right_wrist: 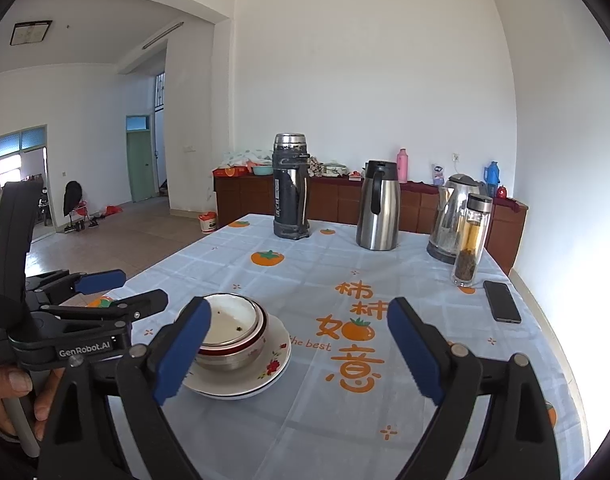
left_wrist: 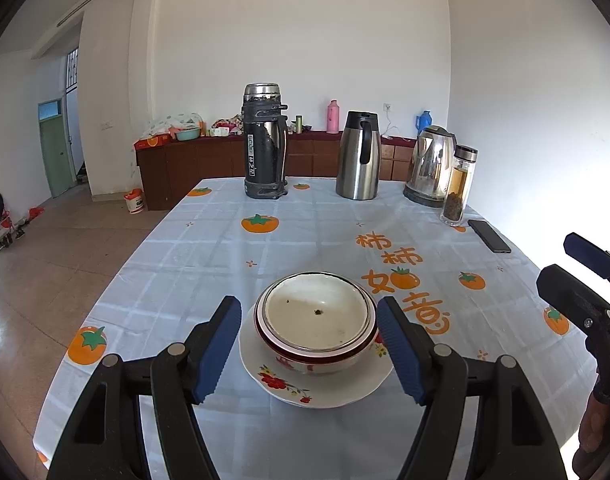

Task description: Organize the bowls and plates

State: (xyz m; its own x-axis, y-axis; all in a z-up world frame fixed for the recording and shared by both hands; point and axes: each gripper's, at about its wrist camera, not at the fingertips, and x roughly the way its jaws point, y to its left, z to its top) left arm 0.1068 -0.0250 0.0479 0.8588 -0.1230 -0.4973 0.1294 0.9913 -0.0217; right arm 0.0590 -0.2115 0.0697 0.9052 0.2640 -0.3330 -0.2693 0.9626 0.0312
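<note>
Resting upright, bowls [left_wrist: 317, 316] on plates [left_wrist: 317, 384]

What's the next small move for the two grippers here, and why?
Probably nothing more than easing both back. The bowls already sit nested on the stacked plates, and no other dish shows on the table. The left gripper is open with the stack between its fingers, pads apart from it; the right gripper is open and empty beside it. If restacking is wanted, I can't tell.
</note>
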